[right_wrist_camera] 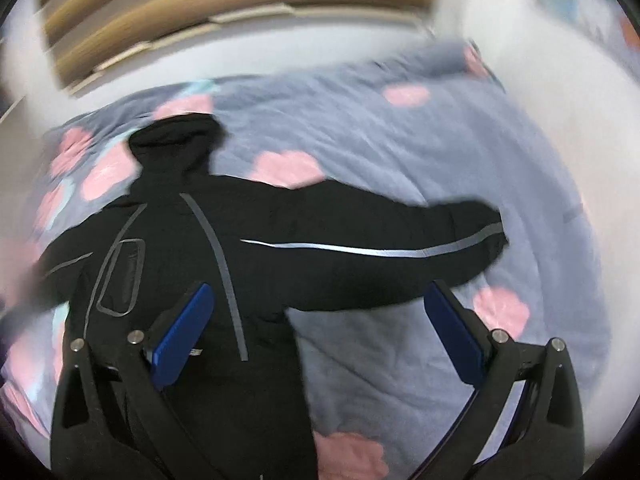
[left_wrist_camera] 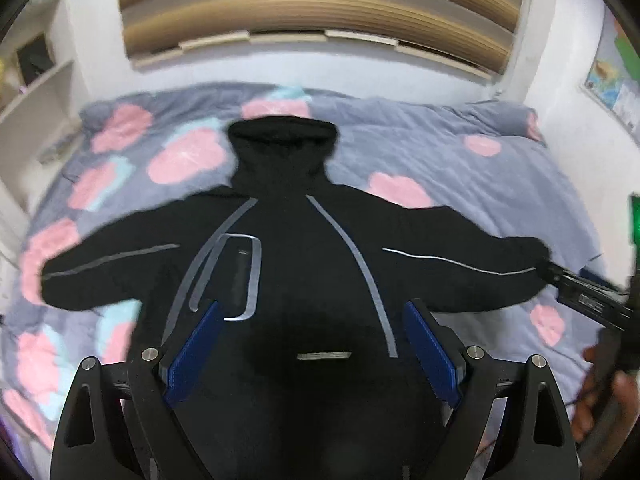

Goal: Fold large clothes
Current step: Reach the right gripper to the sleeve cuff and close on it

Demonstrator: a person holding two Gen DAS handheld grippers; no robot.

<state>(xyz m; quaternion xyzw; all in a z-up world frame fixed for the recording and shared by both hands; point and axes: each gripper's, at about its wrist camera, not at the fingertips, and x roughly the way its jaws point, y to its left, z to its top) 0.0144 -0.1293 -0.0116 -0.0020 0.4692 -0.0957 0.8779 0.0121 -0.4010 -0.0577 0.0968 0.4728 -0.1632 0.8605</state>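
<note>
A black hooded jacket (left_wrist_camera: 296,264) with grey reflective stripes lies flat on the bed, hood away from me, both sleeves spread out sideways. My left gripper (left_wrist_camera: 314,312) is open and empty above the jacket's body. My right gripper (right_wrist_camera: 320,300) is open and empty, above the jacket (right_wrist_camera: 192,240) near the armpit of the right sleeve (right_wrist_camera: 400,236). In the left wrist view the right gripper's body (left_wrist_camera: 588,296) shows at the right sleeve's cuff.
The bed has a grey-blue quilt (left_wrist_camera: 420,148) with pink cloud shapes. A wooden slatted headboard (left_wrist_camera: 320,12) stands at the far end. White shelves (left_wrist_camera: 36,80) are on the left and a white wall (left_wrist_camera: 580,120) on the right.
</note>
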